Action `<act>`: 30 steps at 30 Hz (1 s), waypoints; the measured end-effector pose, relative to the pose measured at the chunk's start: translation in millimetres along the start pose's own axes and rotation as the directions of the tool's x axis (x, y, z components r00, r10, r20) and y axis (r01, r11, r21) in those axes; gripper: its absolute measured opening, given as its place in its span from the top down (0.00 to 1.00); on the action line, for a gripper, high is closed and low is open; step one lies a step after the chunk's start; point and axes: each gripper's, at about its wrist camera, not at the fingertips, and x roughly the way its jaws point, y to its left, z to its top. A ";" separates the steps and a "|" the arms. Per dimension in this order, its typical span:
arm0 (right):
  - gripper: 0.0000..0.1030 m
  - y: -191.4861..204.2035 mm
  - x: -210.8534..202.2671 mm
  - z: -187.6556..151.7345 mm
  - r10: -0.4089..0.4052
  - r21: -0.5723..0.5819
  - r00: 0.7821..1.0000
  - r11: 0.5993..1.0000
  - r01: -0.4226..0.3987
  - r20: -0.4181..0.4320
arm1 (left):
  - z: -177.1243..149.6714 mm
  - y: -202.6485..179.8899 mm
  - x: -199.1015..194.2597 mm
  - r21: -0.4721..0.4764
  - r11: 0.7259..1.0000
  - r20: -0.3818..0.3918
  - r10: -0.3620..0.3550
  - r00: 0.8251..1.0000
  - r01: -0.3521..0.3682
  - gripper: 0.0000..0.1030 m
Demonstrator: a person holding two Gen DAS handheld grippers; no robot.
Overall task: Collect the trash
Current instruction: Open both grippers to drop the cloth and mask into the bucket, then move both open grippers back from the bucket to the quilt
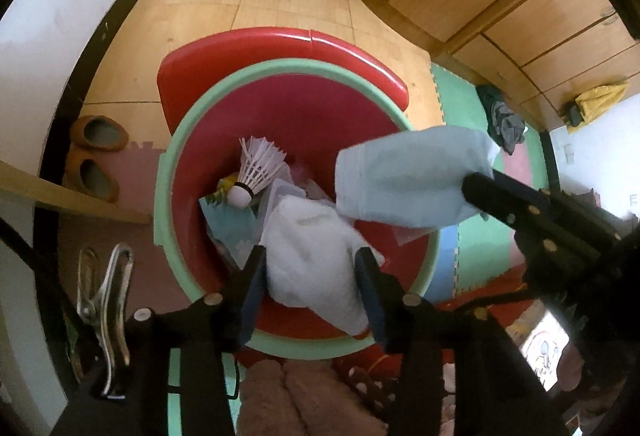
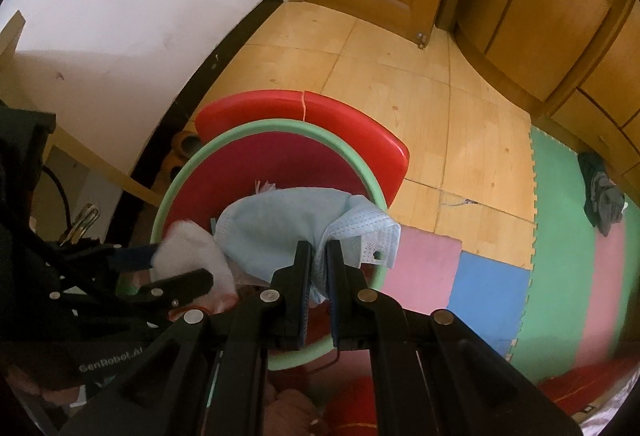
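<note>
Left wrist view is looking steeply down into the bin (image 1: 168, 172), a red tub with a pale green rim standing against a red lid or backing on the wood floor. The left gripper (image 1: 310, 268) is straddling a white crumpled tissue (image 1: 312, 256); its jaws are standing roughly half open, and the pads appear not to be pressing on the wad, so I judge the tissue is being let go over the bin. To finish this well, the jaws should be opening fully while the wad is lying inside the rim, so that it drops clear. A shuttlecock (image 1: 258, 170) and scraps of paper and plastic are already lying at the bottom. The right gripper (image 1: 472, 192) is reaching in from the right, carrying a pale blue face mask (image 1: 408, 180) above the bin. Right wrist view is showing the right gripper (image 2: 319, 256) almost fully closed, pinching the pleated, folded face mask (image 2: 280, 232) by one bunched edge; the mask is hanging over the bin's (image 2: 352, 164) near rim. It should be shifting further over the middle before release, since a light mask can be catching on the rim. The left gripper (image 2: 188, 264) with the tissue (image 2: 188, 244) is sitting at the left.
</note>
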 end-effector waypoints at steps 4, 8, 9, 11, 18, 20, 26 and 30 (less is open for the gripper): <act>0.92 0.8 6.7 2.1 0.006 0.005 1.000 1.000 -0.006 -0.007 | 2.1 3.2 0.9 0.005 1.000 0.001 0.000 1.000 0.000 0.48; 0.92 1.3 15.6 5.4 0.018 0.020 1.000 1.000 -0.018 -0.021 | 2.8 6.0 0.4 0.007 1.000 0.000 0.008 1.000 -0.008 0.47; 0.92 1.8 17.6 5.3 0.024 0.023 0.999 0.999 -0.023 -0.025 | 2.6 6.3 -0.4 0.010 1.000 0.001 0.014 1.000 -0.014 0.47; 0.92 2.5 22.7 6.9 0.032 0.027 0.999 0.999 -0.031 -0.031 | 1.4 7.3 -3.1 0.013 1.000 0.003 0.023 1.000 -0.023 0.47; 0.86 7.3 33.5 17.0 0.060 0.027 0.998 0.998 -0.059 -0.034 | 3.2 18.4 -11.4 -0.027 0.999 0.009 0.031 0.999 -0.031 0.47; 0.81 8.6 34.4 18.4 0.053 0.023 0.998 0.998 -0.052 -0.033 | 3.6 19.8 -13.7 -0.037 0.999 0.012 0.032 0.999 -0.032 0.47; 0.65 9.7 31.6 21.0 0.054 0.017 0.998 0.998 -0.054 -0.034 | 5.9 21.6 -22.3 -0.050 0.998 0.028 0.036 0.999 -0.034 0.47; 0.64 10.5 25.8 20.5 0.053 0.001 0.998 0.999 -0.053 -0.029 | 5.0 18.6 -25.7 -0.056 0.998 0.033 0.037 0.999 -0.035 0.47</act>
